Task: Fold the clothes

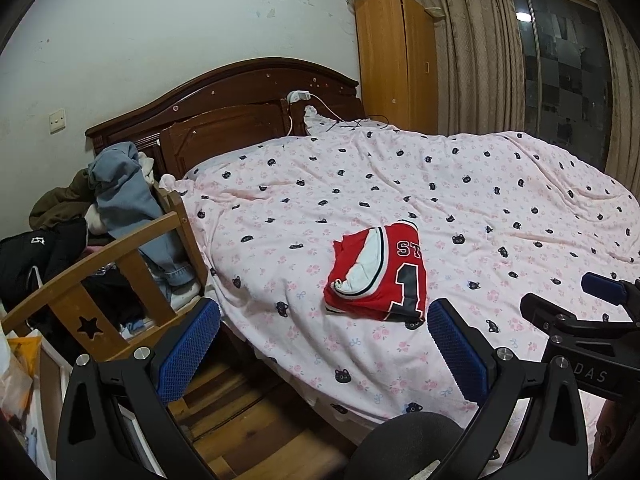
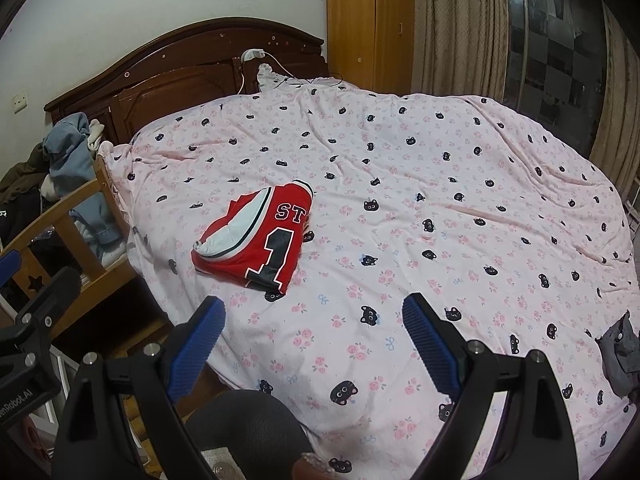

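A red jersey (image 1: 380, 274) with a black "1" and white lining lies folded into a compact bundle on the pink patterned bed cover (image 1: 440, 184); it also shows in the right wrist view (image 2: 260, 240). My left gripper (image 1: 324, 320) is open and empty, held back from the jersey above the bed's near edge. My right gripper (image 2: 312, 316) is open and empty, held above the cover below and right of the jersey. The right gripper shows at the right of the left wrist view (image 1: 592, 308).
A wooden headboard (image 1: 224, 96) and wardrobe (image 1: 392, 56) stand behind the bed. A wooden chair (image 1: 104, 280) heaped with clothes (image 1: 120, 192) stands left of the bed. A grey cloth (image 2: 618, 356) lies at the cover's right edge. Curtains (image 1: 476, 48) and a window are at the right.
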The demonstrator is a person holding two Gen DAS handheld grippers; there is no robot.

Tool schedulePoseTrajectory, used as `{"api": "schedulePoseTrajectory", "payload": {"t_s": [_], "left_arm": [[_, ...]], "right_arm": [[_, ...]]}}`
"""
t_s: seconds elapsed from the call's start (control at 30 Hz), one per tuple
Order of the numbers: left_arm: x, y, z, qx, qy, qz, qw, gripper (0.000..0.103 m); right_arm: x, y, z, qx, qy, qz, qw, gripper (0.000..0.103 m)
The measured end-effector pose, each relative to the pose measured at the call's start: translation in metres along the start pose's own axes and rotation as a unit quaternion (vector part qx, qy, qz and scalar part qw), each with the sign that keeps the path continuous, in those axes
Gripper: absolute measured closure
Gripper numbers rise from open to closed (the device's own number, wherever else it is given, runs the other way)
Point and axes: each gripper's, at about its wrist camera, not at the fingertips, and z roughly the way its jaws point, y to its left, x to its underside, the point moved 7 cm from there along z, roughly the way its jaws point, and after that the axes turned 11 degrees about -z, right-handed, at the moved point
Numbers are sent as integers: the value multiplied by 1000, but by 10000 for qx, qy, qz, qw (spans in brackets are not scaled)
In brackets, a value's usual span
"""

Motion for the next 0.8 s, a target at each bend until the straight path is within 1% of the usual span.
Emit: {"api": "schedulePoseTrajectory", "payload": {"t_s": [0.23,0.8], "left_arm": [[-1,9,-1,-81,-4,-126,9999,0],[0,2,-4,25,8,-34,10000,0]], "right_arm": [[-1,6,-4,-26,-22,-61,10000,11],[-2,8,-10,-46,-24,-136,9999,11]]}}
